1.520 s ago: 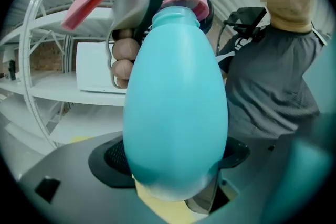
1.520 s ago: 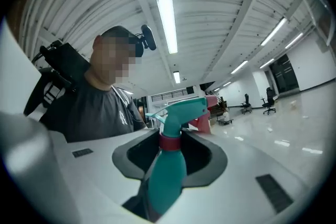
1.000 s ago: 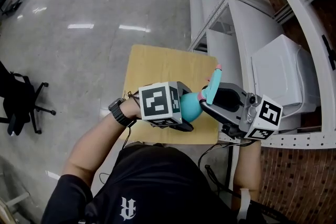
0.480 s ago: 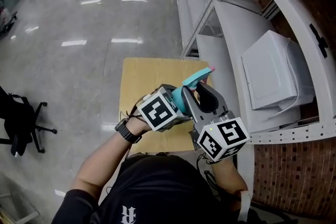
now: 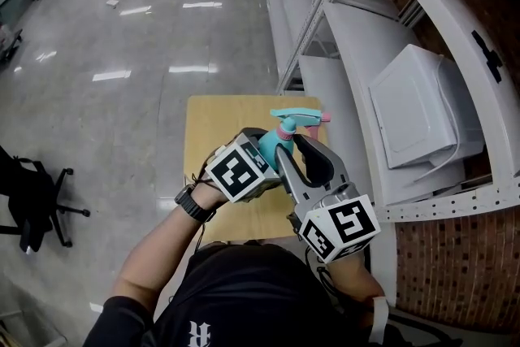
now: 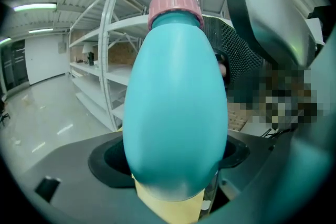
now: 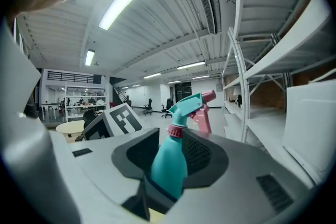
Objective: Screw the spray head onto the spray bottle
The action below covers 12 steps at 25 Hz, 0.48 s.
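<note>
since the spray head [image 5: 294,119] already sits on the neck of the bottle [image 5: 269,147], with its pink collar [image 6: 175,5] down at the shoulder, the joining step appears largely done, though whether the thread is fully tight cannot be told. the left gripper [image 6: 173,165] is clamped on the bottle's belly, holding it above the small table [image 5: 213,114], and the right gripper [image 7: 168,170] has its jaws pressed on the same bottle from the other side. judged remaining: a last tightening turn, if needed, and setting the bottle down.
</note>
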Each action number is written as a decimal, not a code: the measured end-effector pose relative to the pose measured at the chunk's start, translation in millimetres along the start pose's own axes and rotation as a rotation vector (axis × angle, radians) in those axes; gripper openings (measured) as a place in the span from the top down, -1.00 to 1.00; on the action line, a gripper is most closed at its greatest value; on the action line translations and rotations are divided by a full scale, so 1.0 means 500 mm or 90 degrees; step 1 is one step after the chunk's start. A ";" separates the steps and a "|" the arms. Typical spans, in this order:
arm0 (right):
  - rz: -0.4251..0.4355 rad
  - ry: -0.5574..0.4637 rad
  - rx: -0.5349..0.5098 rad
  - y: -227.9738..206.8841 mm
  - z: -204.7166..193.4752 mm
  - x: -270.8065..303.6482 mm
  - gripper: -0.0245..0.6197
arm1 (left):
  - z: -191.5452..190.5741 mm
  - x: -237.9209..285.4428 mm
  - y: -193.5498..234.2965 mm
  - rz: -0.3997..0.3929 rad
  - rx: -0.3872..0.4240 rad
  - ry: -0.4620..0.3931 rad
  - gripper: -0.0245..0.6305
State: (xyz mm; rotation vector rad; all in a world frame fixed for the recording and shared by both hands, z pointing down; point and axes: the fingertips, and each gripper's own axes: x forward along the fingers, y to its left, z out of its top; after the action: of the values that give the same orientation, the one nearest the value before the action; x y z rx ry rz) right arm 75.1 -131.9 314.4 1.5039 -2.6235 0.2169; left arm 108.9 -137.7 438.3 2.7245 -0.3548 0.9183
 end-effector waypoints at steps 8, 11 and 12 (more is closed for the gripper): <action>0.084 -0.102 0.061 0.017 0.078 -0.075 0.52 | 0.038 -0.017 -0.025 -0.038 0.041 -0.055 -0.37; 0.112 -0.161 0.094 -0.017 0.123 -0.118 0.52 | 0.053 -0.038 -0.029 -0.036 0.069 -0.073 -0.37; 0.112 -0.155 0.089 -0.033 0.124 -0.115 0.52 | 0.058 -0.046 -0.028 -0.031 0.078 -0.078 -0.37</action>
State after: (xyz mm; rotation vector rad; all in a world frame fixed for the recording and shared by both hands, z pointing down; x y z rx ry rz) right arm 117.0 -102.5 245.2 1.4191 -2.9956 0.2508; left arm 111.8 -129.8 399.5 2.8967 -0.2611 0.7866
